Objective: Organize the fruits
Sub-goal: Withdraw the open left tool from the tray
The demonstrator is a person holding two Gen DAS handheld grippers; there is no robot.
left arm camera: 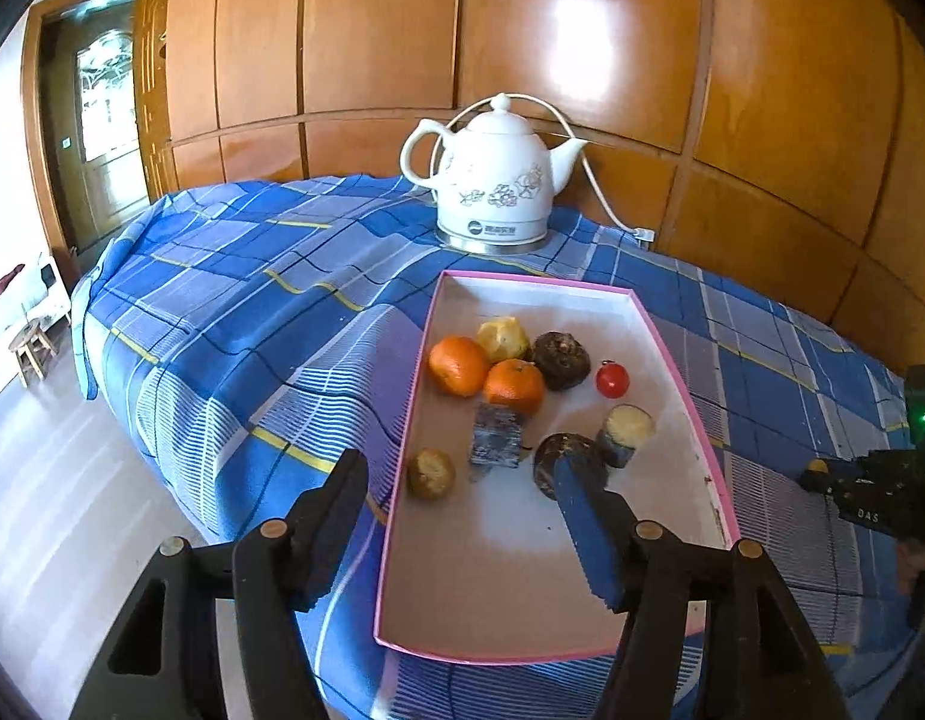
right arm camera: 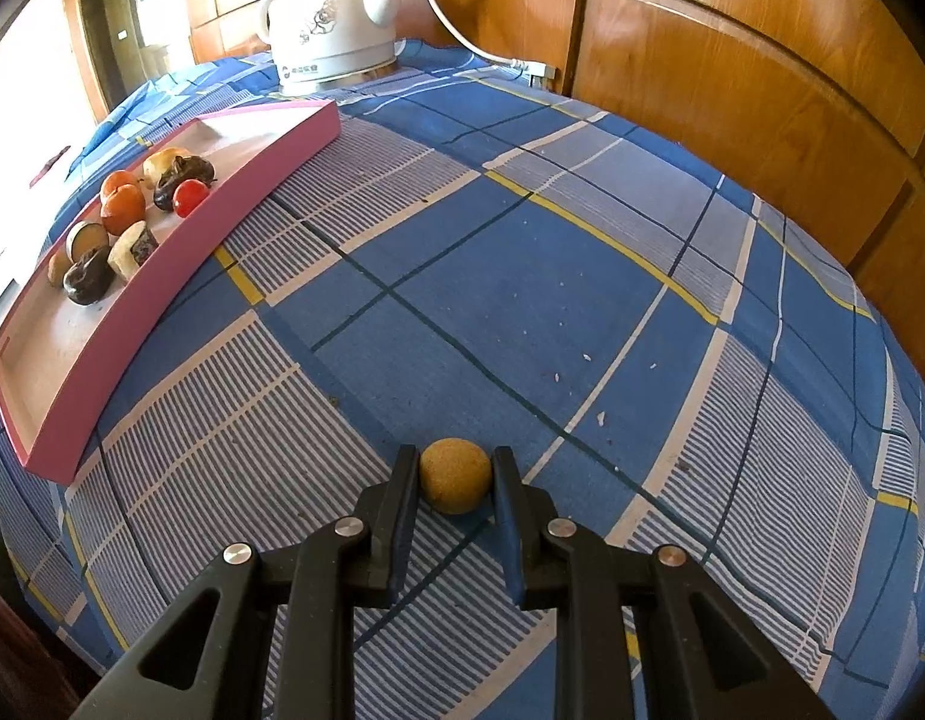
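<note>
A pink-rimmed tray (left arm camera: pixel 690 384) on the blue checked cloth holds several fruits: two oranges (left arm camera: pixel 458 365), a red cherry tomato (left arm camera: pixel 612 380), dark brown pieces (left arm camera: pixel 561 360) and cut pieces. My left gripper (left arm camera: pixel 462 480) is open and empty, hovering over the tray's near left part. In the right wrist view the tray (right arm camera: pixel 180 258) lies far left. My right gripper (right arm camera: pixel 455 465) has its fingers on both sides of a small tan round fruit (right arm camera: pixel 455 475) on the cloth, closed against it. The right gripper also shows in the left wrist view (left arm camera: pixel 870 492).
A white ceramic kettle (left arm camera: pixel 498 180) with its cord stands behind the tray, also in the right wrist view (right arm camera: pixel 330 18). Wooden wall panels (left arm camera: pixel 522 30) back the table. The table edge drops to the floor on the left, near a small stool (left arm camera: pixel 30 348).
</note>
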